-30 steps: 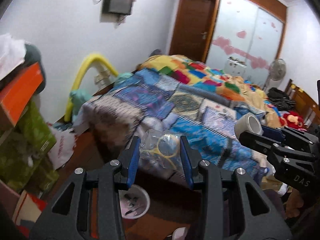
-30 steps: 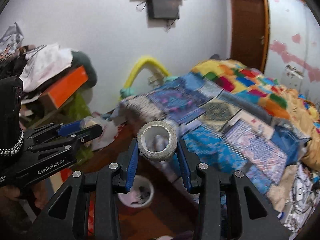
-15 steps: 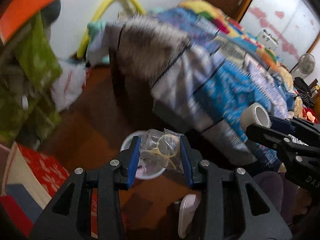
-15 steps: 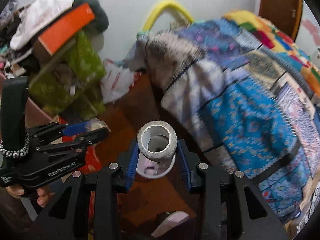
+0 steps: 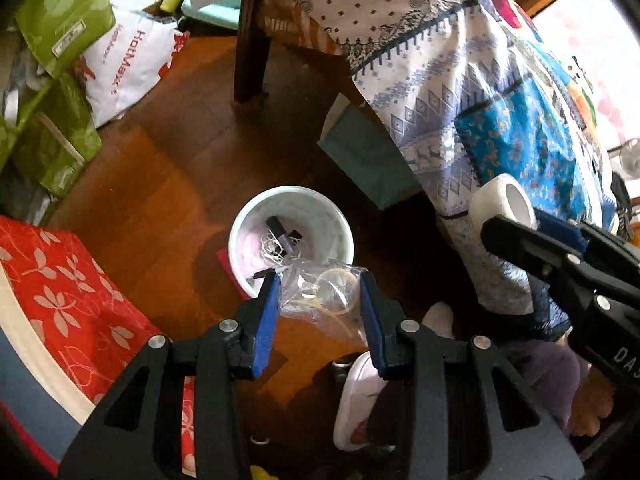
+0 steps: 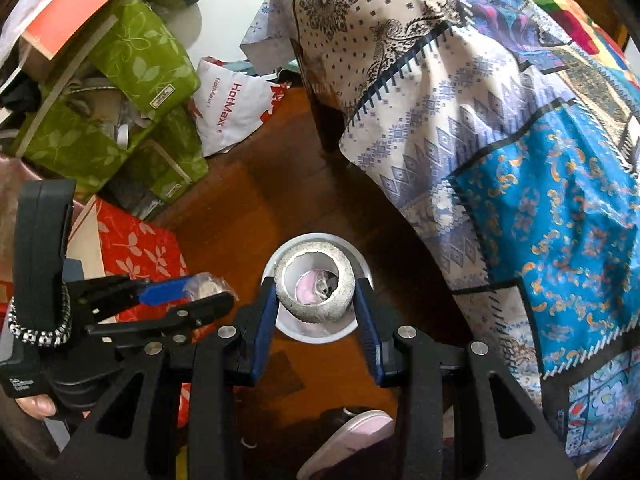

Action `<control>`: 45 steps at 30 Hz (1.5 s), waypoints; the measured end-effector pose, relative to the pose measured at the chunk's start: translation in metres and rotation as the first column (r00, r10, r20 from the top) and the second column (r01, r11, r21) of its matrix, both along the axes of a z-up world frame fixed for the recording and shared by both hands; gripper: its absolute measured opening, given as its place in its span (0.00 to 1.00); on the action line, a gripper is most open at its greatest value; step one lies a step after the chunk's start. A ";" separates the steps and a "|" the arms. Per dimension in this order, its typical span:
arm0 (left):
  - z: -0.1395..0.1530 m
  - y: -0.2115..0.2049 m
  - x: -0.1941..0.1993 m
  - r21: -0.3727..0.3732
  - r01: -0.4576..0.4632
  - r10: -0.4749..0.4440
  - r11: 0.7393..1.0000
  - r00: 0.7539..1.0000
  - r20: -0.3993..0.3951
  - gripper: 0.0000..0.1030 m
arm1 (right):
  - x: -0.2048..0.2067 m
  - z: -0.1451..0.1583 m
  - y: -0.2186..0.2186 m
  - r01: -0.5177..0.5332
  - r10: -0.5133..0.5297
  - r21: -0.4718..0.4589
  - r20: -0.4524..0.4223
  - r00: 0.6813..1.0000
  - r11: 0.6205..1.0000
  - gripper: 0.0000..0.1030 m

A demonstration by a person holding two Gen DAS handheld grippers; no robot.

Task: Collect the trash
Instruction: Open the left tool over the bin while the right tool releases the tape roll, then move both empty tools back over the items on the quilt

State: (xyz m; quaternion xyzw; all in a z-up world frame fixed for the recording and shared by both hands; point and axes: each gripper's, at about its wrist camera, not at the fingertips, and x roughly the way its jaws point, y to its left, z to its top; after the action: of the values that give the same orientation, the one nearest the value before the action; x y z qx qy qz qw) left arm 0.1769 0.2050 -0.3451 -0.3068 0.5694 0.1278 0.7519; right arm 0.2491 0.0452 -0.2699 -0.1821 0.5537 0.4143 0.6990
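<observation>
My left gripper (image 5: 319, 298) is shut on a clear plastic bag (image 5: 326, 296) with rings inside, held just above the near rim of a white trash bin (image 5: 320, 216) on the wooden floor. The bin holds scraps and pink paper. My right gripper (image 6: 316, 300) is shut on a white tape roll core (image 6: 316, 312), held directly over the same bin (image 6: 360, 268). The right gripper with the roll (image 5: 502, 200) shows at the right of the left wrist view. The left gripper with its bag (image 6: 204, 286) shows at the left of the right wrist view.
A bed with a patterned blanket (image 6: 500, 140) overhangs at right, its wooden leg (image 5: 250, 40) behind the bin. Green boxes (image 6: 132, 60), a white HotMax bag (image 5: 124, 60) and a red floral box (image 5: 60, 280) crowd the left. A pink slipper (image 5: 360, 400) lies near me.
Both grippers tilted down from the bed toward the floor and moved over the trash bin. Each still holds its item.
</observation>
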 end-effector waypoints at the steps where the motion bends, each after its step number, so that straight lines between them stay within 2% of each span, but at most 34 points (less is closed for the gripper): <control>1: 0.000 0.001 0.002 -0.004 -0.008 0.008 1.000 1.000 0.001 0.38 | 0.002 -0.001 0.001 -0.002 0.002 0.006 -0.014 1.000 1.000 0.35; 4: 0.003 0.007 0.006 -0.010 -0.018 0.018 1.000 1.000 0.001 0.43 | 0.010 -0.002 0.001 0.003 -0.001 0.030 -0.083 0.997 1.000 0.36; 6: 0.008 0.006 0.009 0.014 -0.014 0.014 1.000 1.000 0.000 0.49 | 0.014 -0.003 0.001 0.011 -0.007 0.037 -0.121 0.993 0.999 0.38; 9: 0.013 0.005 0.010 0.045 -0.008 0.008 0.999 1.000 0.000 0.50 | 0.016 0.000 -0.002 0.018 -0.014 0.034 -0.113 0.993 0.999 0.44; 13: 0.022 0.006 0.007 0.061 -0.018 0.017 0.998 1.000 0.014 0.50 | 0.015 0.010 -0.009 0.017 -0.011 0.051 -0.100 0.995 0.999 0.44; 20: 0.060 -0.005 -0.004 0.126 -0.030 0.021 0.992 0.997 0.072 0.50 | 0.004 0.041 -0.026 -0.005 0.006 0.088 -0.018 1.000 0.996 0.44; 29: 0.130 -0.036 -0.021 0.228 -0.048 0.002 0.973 0.980 0.199 0.50 | -0.010 0.099 -0.072 0.012 -0.036 0.183 0.128 0.991 0.983 0.44; 35: 0.186 -0.068 -0.028 0.300 -0.057 -0.042 0.952 0.948 0.314 0.50 | -0.019 0.143 -0.118 0.032 -0.100 0.267 0.244 0.965 0.963 0.44; 40: 0.235 -0.102 -0.026 0.352 -0.057 -0.102 0.934 0.904 0.416 0.50 | -0.024 0.176 -0.159 0.056 -0.170 0.330 0.326 0.930 0.942 0.44; 45: 0.275 -0.136 -0.019 0.391 -0.046 -0.169 0.919 0.851 0.497 0.50 | -0.023 0.210 -0.206 0.097 -0.271 0.398 0.407 0.872 0.912 0.45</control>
State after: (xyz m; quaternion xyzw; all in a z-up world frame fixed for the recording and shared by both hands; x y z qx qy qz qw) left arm 0.1580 0.0688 -0.0701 -0.1559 0.3172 0.1254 0.9270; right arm 0.2264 -0.1603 -0.0602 -0.0860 0.3033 0.3861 0.8669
